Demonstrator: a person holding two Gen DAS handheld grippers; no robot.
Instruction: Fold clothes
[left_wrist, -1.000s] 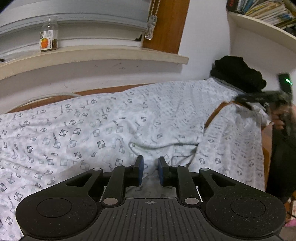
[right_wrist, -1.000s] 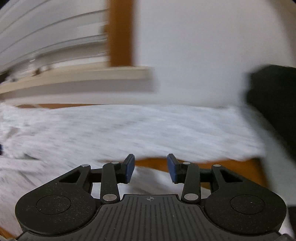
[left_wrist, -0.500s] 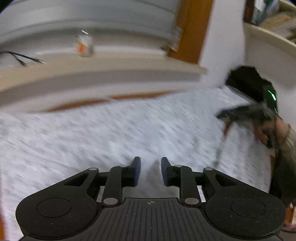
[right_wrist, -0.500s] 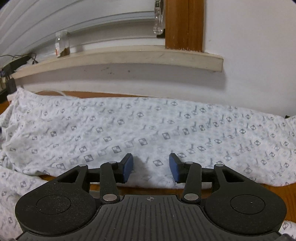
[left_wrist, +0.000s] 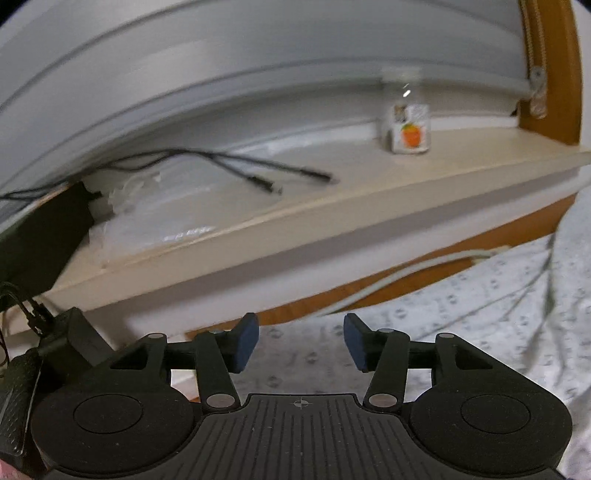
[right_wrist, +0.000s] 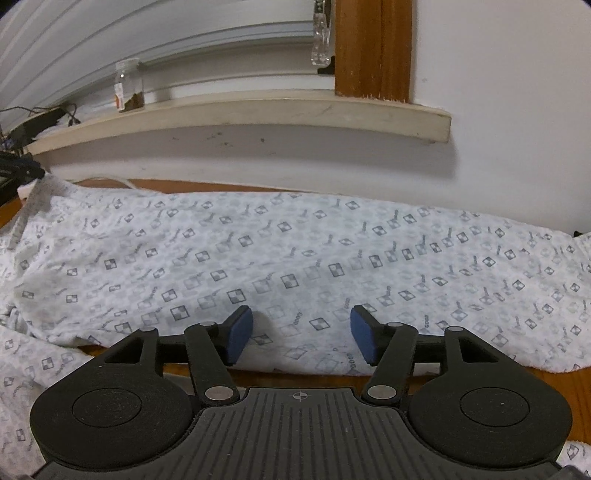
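Note:
A white garment (right_wrist: 295, 258) printed with small grey squares lies spread across a wooden table (right_wrist: 303, 378), its long folded edge toward me. My right gripper (right_wrist: 301, 338) is open and empty, hovering just above that near edge. In the left wrist view the same garment (left_wrist: 480, 306) lies at the right and bottom. My left gripper (left_wrist: 301, 345) is open and empty over the cloth's left end, pointing at the wall below the shelf.
A cream shelf (right_wrist: 258, 118) runs along the wall above the table. On it stand a small jar with an orange label (left_wrist: 410, 125), black cables (left_wrist: 229, 166), a clear plastic bag (left_wrist: 159, 218) and a black box (left_wrist: 40, 236). A white cord (left_wrist: 399, 277) lies behind the garment.
My left gripper has swung left from the garment's middle to its left end and opened wider. My right gripper has settled over the near edge; the view is sharp now.

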